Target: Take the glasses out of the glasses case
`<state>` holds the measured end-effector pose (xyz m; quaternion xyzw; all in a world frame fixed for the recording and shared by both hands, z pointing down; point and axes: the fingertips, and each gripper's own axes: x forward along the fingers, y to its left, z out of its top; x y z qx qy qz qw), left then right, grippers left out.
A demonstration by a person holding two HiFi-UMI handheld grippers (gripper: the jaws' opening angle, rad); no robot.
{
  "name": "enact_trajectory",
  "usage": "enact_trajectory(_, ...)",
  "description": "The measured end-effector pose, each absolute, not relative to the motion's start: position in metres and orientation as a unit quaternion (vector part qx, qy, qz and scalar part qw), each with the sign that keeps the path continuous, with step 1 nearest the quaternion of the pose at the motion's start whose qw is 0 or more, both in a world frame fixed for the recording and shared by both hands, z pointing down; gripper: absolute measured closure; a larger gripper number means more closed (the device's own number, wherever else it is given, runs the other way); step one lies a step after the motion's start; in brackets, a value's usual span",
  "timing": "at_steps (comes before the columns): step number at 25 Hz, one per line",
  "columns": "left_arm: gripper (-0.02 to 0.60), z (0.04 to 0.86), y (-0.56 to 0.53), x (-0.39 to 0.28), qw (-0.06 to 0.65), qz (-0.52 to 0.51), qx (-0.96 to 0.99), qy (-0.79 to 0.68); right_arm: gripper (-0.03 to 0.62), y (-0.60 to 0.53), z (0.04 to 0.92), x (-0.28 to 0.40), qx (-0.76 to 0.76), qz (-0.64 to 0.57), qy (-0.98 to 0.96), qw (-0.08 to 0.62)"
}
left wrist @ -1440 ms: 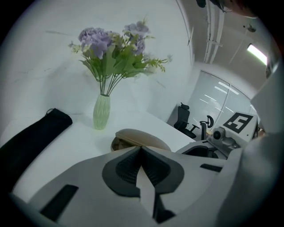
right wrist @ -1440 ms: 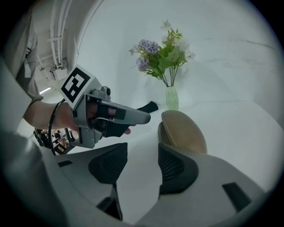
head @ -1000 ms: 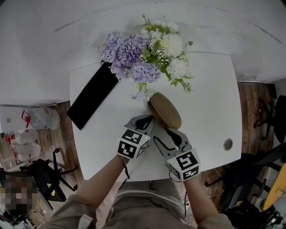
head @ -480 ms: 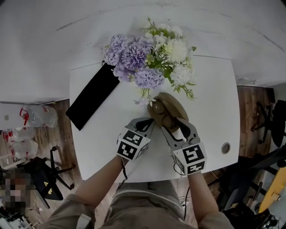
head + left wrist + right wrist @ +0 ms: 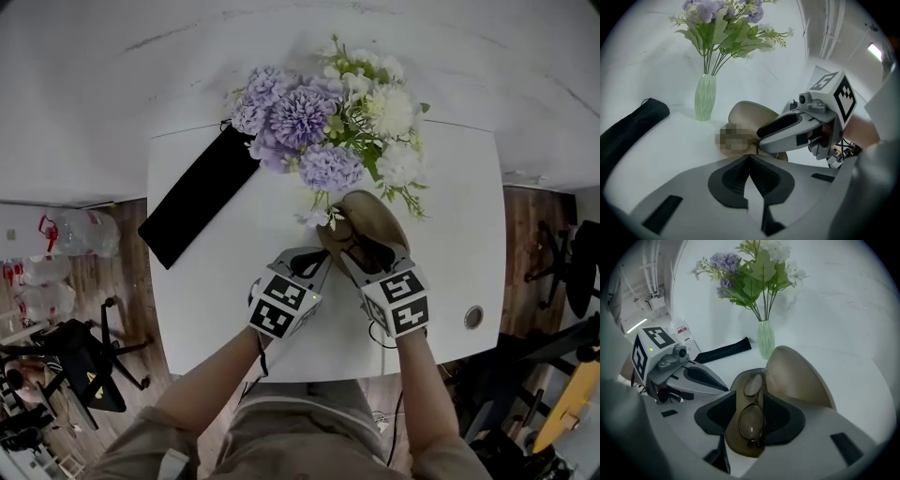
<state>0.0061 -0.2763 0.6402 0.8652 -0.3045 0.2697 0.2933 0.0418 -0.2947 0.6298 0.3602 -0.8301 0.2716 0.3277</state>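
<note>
The right tool [image 5: 752, 405] is wide and has just been closing a bit. The glasses [image 5: 752, 422] lie between its jaws in the open glasses case [image 5: 799, 376]. The left tool [image 5: 749, 156] is pinched closed beside it.

Over the table's [image 5: 187, 281] near edge we hold both tilted downward: our left gripper [image 5: 749, 157] with jaws pressed together, our right gripper [image 5: 752, 403] with jaws apart, just now narrowing, the glasses [image 5: 752, 384] between them
</note>
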Motion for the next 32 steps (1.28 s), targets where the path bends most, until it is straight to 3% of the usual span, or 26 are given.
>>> enact_trajectory(11, 0.565, 0.64, -0.277, 0.006, 0.288, 0.267, 0.867, -0.307, 0.484, -0.296, 0.65, 0.036, 0.344, 0.294, -0.814, 0.364)
enact_trajectory(16, 0.565, 0.64, -0.277, 0.007, 0.297, 0.26, 0.865, -0.309, 0.543, -0.294, 0.637, 0.032, 0.319, 0.331, -0.83, 0.315)
enact_trajectory(32, 0.565, 0.576, -0.264, -0.007, 0.248, 0.239, 0.874, -0.343, 0.546, -0.291, 0.527, 0.06, 0.383, 0.247, -0.858, 0.235)
